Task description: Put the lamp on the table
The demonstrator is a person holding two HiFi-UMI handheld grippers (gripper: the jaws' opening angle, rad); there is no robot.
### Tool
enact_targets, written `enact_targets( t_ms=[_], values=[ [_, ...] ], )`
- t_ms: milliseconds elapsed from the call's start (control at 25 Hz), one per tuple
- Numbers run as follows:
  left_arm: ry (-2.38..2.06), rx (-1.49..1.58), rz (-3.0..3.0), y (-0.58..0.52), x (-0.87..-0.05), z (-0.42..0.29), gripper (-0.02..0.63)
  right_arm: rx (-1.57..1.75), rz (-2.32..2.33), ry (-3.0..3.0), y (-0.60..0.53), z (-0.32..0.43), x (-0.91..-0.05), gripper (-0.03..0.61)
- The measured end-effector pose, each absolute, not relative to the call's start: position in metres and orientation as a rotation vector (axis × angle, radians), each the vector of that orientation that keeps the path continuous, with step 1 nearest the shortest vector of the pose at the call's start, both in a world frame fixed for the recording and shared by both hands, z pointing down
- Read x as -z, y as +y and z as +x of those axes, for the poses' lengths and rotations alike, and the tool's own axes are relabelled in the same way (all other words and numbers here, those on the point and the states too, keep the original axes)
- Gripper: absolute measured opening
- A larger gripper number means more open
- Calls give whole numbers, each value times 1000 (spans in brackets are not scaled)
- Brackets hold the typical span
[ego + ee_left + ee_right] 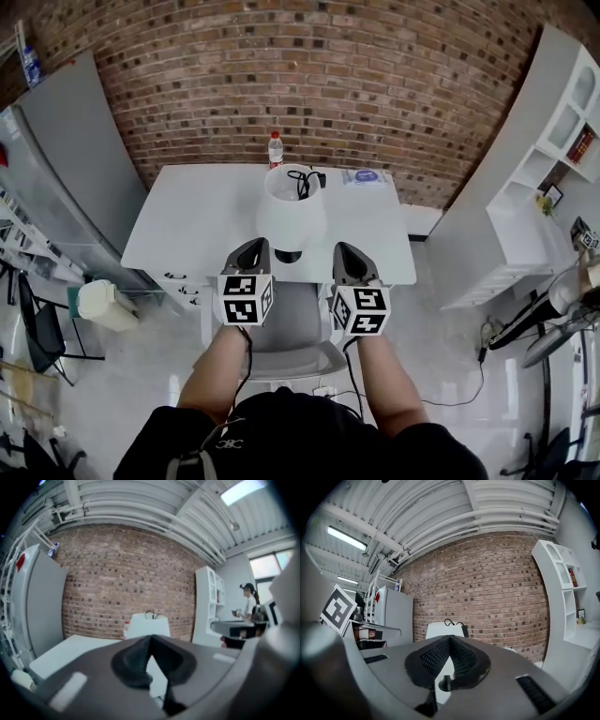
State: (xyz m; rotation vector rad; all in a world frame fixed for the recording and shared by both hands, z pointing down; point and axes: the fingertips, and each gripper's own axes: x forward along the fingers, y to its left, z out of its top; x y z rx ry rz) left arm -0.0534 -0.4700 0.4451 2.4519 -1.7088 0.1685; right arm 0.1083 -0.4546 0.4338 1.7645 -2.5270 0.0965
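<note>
- Standing upright near the middle of the white counter (183, 230) is the lamp (292, 214), with a white shade and a black cord at its top.
- Left gripper (253, 249) and right gripper (348, 255) are both closed on nothing, side by side, near the lamp but apart from it.
- Bottle (275, 150) behind the lamp has a red cap; its label is too small to read.

We see the white lamp with a tapered shade (292, 214) standing upright on the white rectangular table (187, 225), mid-width toward its near edge, a black cord (302, 180) bundled in the shade's open top
</note>
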Motion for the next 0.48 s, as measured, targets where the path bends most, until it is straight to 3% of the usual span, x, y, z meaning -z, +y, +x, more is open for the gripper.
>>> enact_targets(
  t_ms=[480],
  values=[
    [-1630, -167, 2477, -414, -443, -14, -5, -96, 1748, -2542, -399, 127, -429, -2]
  ],
)
